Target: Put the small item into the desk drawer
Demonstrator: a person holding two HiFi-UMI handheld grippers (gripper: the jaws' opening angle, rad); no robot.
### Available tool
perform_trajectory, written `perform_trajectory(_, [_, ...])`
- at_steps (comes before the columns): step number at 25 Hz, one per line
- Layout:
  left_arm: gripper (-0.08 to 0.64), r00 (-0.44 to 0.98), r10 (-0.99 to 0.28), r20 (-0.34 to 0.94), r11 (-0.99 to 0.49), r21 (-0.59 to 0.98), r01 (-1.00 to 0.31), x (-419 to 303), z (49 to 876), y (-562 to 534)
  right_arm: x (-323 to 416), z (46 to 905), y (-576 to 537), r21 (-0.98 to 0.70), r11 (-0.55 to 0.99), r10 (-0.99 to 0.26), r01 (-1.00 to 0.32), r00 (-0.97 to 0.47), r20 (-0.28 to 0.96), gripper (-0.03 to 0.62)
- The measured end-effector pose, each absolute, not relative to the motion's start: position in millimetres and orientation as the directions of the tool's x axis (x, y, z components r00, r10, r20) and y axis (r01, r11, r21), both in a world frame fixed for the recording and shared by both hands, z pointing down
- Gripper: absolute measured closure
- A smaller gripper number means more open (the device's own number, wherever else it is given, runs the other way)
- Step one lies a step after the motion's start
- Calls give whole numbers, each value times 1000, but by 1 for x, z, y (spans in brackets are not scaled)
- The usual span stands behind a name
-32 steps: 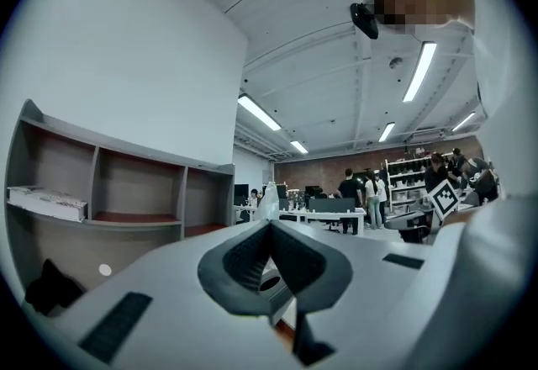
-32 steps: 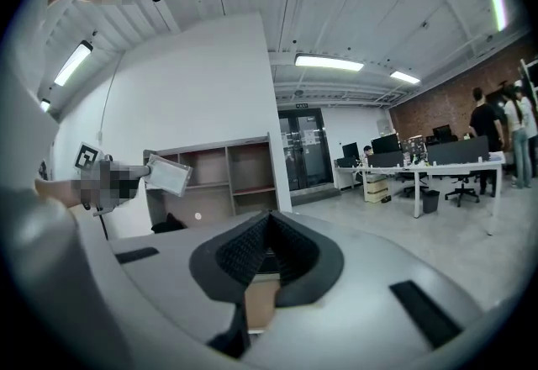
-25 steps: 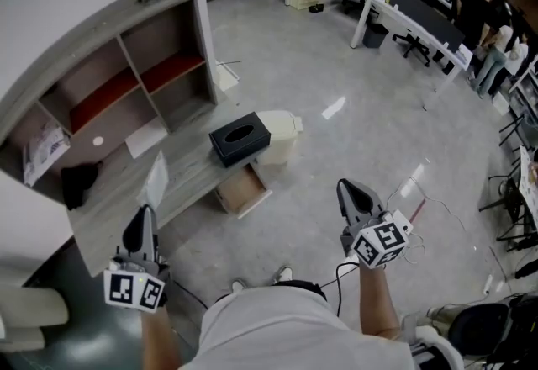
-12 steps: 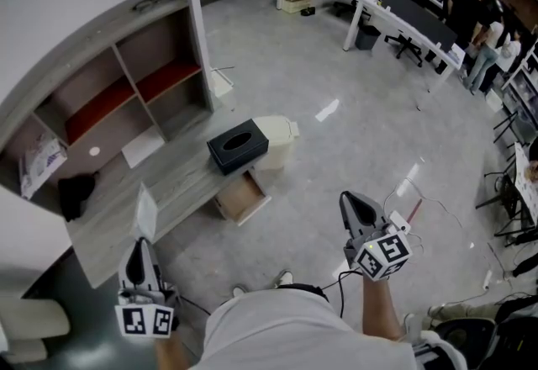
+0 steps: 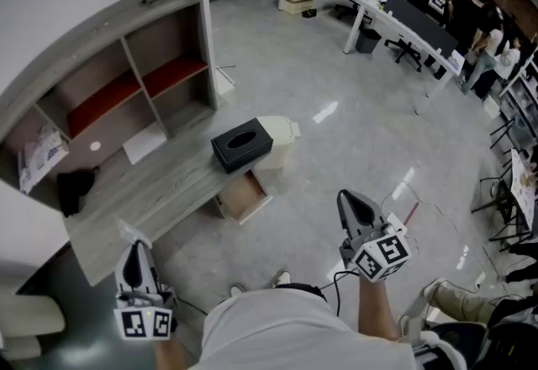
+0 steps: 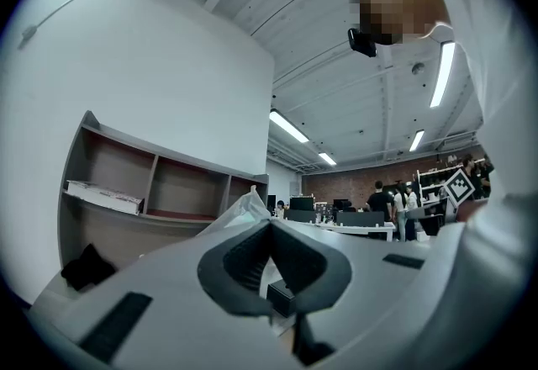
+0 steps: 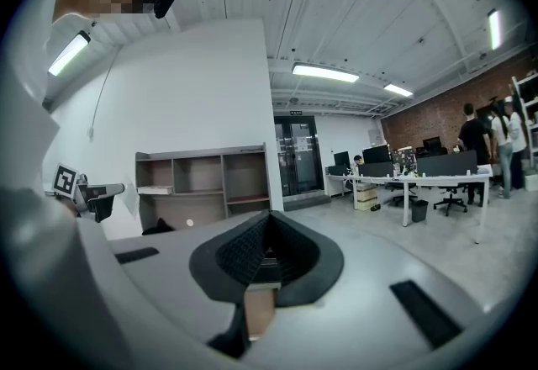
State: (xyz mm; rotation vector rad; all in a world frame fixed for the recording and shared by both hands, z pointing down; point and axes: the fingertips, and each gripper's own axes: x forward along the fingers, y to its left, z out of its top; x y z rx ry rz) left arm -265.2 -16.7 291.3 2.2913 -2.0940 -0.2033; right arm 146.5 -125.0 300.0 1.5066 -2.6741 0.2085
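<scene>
Step in hand, as you read it?

Carry phase, I judge. Left hand-held gripper (image 5: 134, 246) is clenched on a small clear bag (image 6: 238, 208), with the film pinched right at the tips. It hangs off the near corner of the bench (image 5: 160, 192), so the bag is well apart from its target.

Drawer state?

Drawer (image 5: 245, 198) stands pulled out from under the bench front, just below a black tissue box (image 5: 241, 144). From the head view its inside looks bare, though part of it sits under the bench edge.

Right side?

Right hand-held gripper (image 5: 346, 196) is clenched on nothing and held over the floor, to the right of the drawer. No job for it that I can see.

Next move?

Bring the left hand-held gripper across and down until the bag is over the open drawer, clear of the bench edge above it. Release only then. The bag looks limp and light, so it may cling to the pads or drift.
</scene>
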Motion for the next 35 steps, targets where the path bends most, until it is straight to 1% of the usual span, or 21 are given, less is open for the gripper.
perform_trajectory(19, [542, 142, -985, -99, -152, 104, -983, -298, 295, -5, 84, 297, -87, -60, 543, -828, -838, -546, 126, 569])
perform_trajectory(23, [541, 155, -984, -88, -165, 120, -979, -310, 303, 3, 72, 301, -75, -48, 537, -832, -842, -538, 134, 569])
perform_trajectory(27, [541, 164, -983, -78, -172, 125, -977, -319, 311, 10, 62, 303, -63, 21, 521, -847, -853, -514, 134, 571])
perform_trajectory(35, [541, 172, -984, -55, -178, 141, -974, -329, 322, 21, 40, 307, -53, 19, 538, -836, -843, -531, 136, 571])
